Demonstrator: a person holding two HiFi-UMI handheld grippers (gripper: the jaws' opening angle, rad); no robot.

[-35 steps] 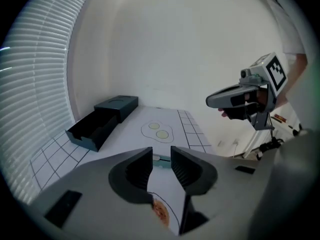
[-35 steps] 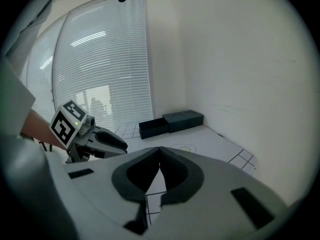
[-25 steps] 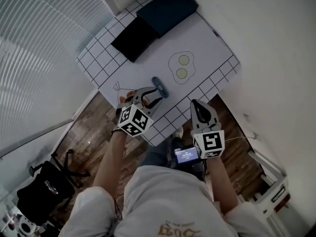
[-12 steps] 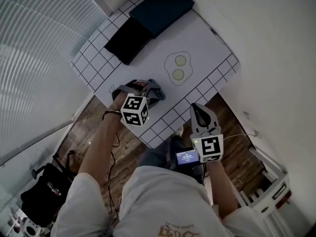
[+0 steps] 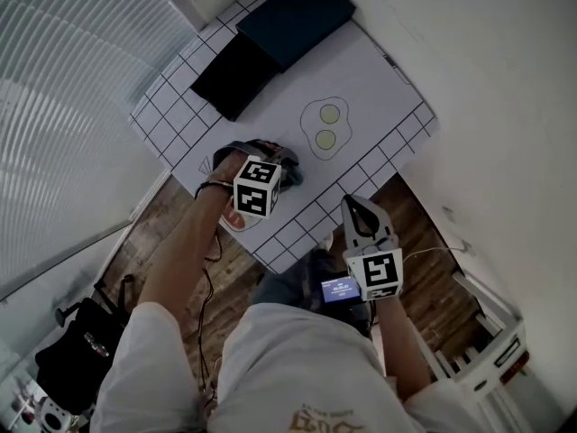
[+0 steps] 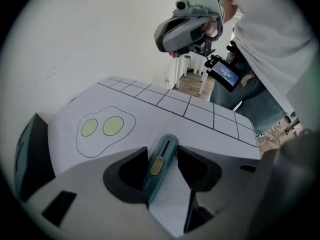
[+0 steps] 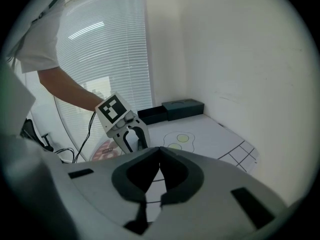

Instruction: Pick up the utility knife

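The utility knife [image 6: 160, 159] is teal with a yellow slider and lies flat on the white gridded mat [image 6: 200, 111]. My left gripper [image 6: 162, 149] points steeply down over it. Its jaws have just been opening and now stand wide, one on each side of the knife, with no grip showing. In the head view the left gripper [image 5: 269, 156] covers most of the knife [image 5: 293, 174]. My right gripper [image 5: 358, 202] hovers off the mat's near edge, shut and empty, and is also seen in its own view [image 7: 160, 149].
Two dark flat boxes [image 5: 296, 16] [image 5: 233, 70] sit at the mat's far end. A drawn fried egg [image 5: 323, 124] lies just beyond the knife. A wall runs along the right. Below the table edge are a small lit screen [image 5: 341, 287] and a reddish disc [image 5: 236, 219].
The left gripper has swung from the mat's near edge onto the knife, rolled and dropped lower, so its jaws now straddle it. The right gripper has stayed put.
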